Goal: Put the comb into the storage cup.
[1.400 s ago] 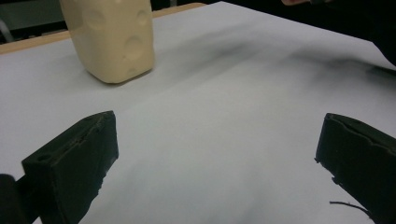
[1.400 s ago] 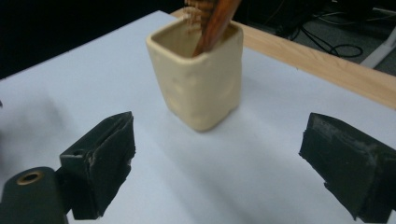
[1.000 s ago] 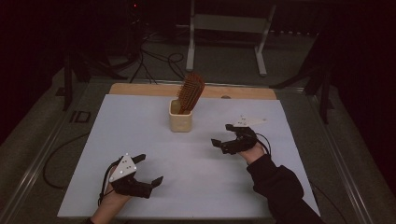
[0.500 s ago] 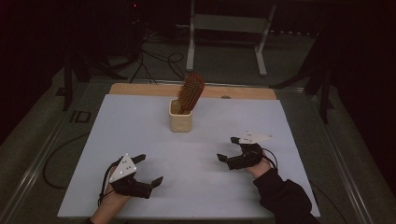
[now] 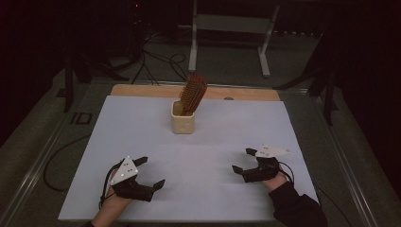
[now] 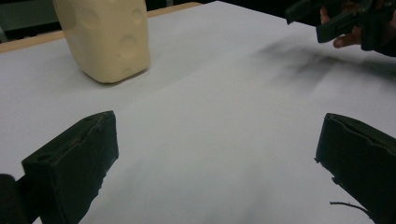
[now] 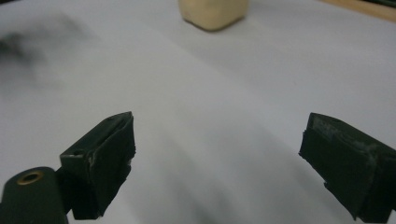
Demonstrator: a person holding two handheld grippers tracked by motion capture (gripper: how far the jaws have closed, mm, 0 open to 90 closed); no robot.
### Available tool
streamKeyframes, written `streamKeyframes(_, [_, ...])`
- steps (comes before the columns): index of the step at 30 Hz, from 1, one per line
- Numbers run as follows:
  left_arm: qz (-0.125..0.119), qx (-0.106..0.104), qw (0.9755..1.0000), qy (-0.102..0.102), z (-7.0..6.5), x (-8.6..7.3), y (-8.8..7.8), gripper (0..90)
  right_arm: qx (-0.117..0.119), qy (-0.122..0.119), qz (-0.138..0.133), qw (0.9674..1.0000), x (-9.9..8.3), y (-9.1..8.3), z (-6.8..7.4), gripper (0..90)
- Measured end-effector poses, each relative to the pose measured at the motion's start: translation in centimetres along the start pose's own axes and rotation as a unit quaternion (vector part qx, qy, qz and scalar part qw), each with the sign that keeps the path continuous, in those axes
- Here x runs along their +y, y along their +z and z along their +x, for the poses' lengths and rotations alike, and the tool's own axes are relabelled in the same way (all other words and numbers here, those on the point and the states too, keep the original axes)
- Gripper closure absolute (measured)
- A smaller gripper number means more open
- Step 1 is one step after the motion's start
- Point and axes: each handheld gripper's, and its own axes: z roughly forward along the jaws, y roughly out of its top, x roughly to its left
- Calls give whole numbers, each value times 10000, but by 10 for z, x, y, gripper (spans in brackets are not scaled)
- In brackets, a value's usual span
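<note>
Left claw and right claw rest spread on the near surface (brush upright in the far cup)

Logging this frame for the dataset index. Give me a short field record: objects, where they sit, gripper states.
surface: white sheet over the table
holder: cream holder, far centre of sheet
brush: hairbrush standing in holder, bristle head up, leaning right
left hand-held gripper: open, empty, near left
right hand-held gripper: open, empty, near right
contact: neither touches holder
</note>
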Motion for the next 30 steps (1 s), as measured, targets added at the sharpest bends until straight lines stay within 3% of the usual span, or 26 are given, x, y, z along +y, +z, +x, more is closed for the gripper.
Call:
streamKeyframes(5, [21,-16,10000,18,0,0,1,0,-136,54,-104,9998,-12,-12,-1,96])
streamKeyframes(13, [33,-38,10000,18,0,-1,1,0,-402,10,51,9992,-29,-28,1,96])
streamKeyframes(21, [56,-36,10000,33,-1,-1,2,0,-613,144,62,9980,-45,-47,1,96])
streamKeyframes(26, [55,-31,10000,27,0,-2,3,0,-813,69,74,9966,-48,-49,0,96])
streamKeyframes(30, [54,-26,10000,19,1,-2,3,0,-814,55,85,9966,-48,-42,-3,96])
